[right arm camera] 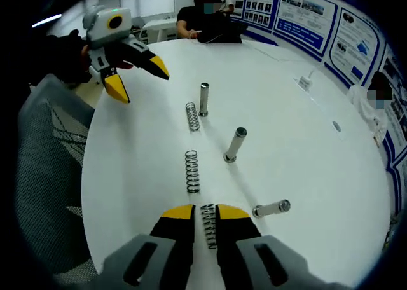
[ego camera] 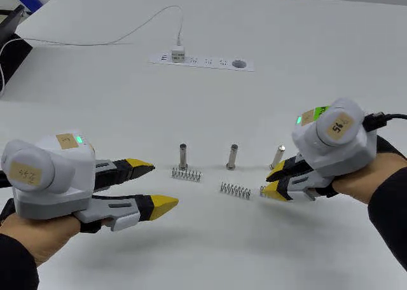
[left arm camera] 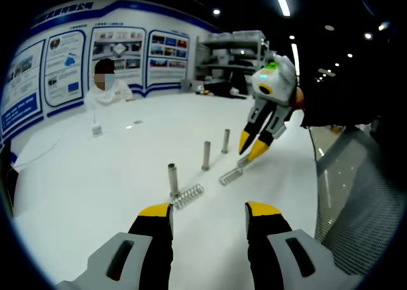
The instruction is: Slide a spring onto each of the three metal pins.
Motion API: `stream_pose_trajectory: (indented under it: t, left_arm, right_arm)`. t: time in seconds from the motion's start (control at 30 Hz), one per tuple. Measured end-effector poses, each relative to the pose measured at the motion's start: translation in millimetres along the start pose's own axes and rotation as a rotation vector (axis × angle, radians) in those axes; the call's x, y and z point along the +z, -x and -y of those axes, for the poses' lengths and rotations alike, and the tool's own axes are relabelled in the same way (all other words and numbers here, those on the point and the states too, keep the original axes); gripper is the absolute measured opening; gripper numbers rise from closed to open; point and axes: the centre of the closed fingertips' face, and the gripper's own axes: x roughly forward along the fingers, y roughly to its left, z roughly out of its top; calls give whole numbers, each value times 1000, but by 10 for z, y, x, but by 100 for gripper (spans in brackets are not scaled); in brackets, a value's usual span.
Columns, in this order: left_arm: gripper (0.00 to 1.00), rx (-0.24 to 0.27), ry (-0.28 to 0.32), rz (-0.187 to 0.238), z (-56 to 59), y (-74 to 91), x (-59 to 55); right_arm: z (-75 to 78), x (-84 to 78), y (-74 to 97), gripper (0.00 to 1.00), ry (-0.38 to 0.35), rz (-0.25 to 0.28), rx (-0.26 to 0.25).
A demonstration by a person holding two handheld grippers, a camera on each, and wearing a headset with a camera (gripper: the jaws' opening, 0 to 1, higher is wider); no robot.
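Three short metal pins stand in a row on the white table: left pin (ego camera: pixel 183 156), middle pin (ego camera: pixel 233 156), and right pin (ego camera: pixel 278 156), which leans. A spring (ego camera: pixel 186 173) lies in front of the left pin and a second spring (ego camera: pixel 235 189) lies right of it. My right gripper (ego camera: pixel 275 180) is down at the table with its jaws closed in on the third spring (right arm camera: pixel 208 229), which lies flat between them. My left gripper (ego camera: pixel 162 185) hovers open and empty to the left of the pins, pointing at the left pin (left arm camera: pixel 173 180).
A white power strip (ego camera: pixel 202 61) with a plugged-in charger and cable lies further back on the table. A person (left arm camera: pixel 105 86) sits at the far side. A mesh chair back (left arm camera: pixel 356 194) stands off the table's edge.
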Motion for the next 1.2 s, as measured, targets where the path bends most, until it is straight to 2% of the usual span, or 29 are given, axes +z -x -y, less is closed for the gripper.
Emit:
stream_pose_trajectory:
  t: [0.17,0.47,0.67,0.77,0.87,1.03,1.2]
  left_arm:
    - [46,1,3,0,1,-2,-11]
    - [46,-7,3,-5,36,-21,-29]
    - [46,-9,1,-6,45,-27,-28]
    - [46,-13,-1,-4,60,-30,-20]
    - [46,-21,-6,1,96,-36,12]
    - [46,-38,-10,5,141,-84,35]
    - [45,-68,-21,-2,240,-153,41]
  right_arm:
    - [-29,-5,-87,13,49,-34,35]
    - [-30,-65,-169,12,126,-101,54]
    - [-27,-82,-175,12,128,-112,59]
    - [-15,-87,-164,12,118,-107,51]
    - [2,-30,-93,12,67,-52,37]
    - [24,-2,16,12,23,-7,22]
    - [33,18,99,12,-20,37,1]
